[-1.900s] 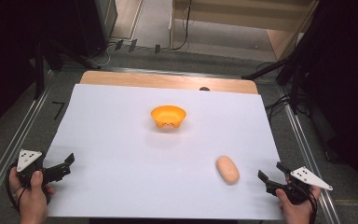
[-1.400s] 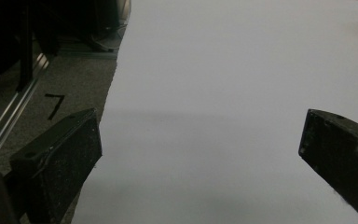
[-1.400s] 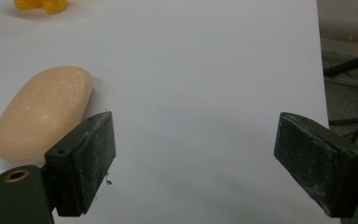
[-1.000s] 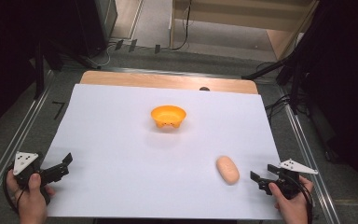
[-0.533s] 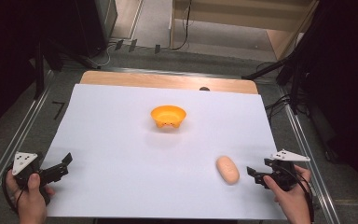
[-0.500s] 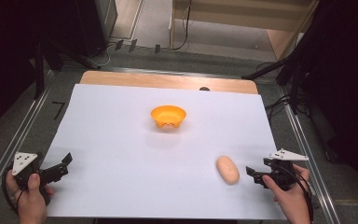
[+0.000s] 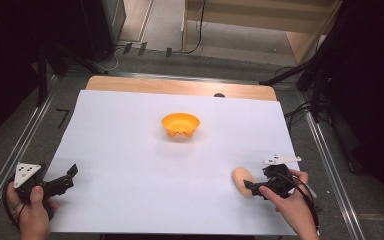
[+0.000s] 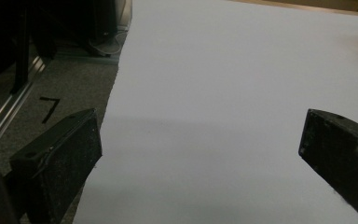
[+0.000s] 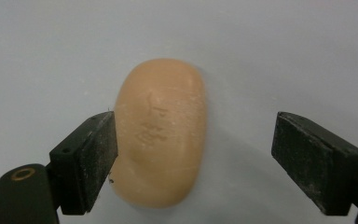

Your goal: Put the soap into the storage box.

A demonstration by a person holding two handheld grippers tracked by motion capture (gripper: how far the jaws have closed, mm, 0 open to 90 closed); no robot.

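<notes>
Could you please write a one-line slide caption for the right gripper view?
Open right gripper straddling a tan potato-like object on white paper, one finger at its side, the other apart.

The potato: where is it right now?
In the high view the potato lies on the white sheet's near right part, between the open jaws of the right tool, well nearer than the orange bowl.

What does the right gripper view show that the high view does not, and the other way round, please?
Right gripper view alone: faint marks pressed into the potato-shaped object, and the open tongs straddling it, one jaw at its side. High view alone: the orange bowl, the left tongs and both hands. Shared: the object, the right tongs and the white sheet.
</notes>
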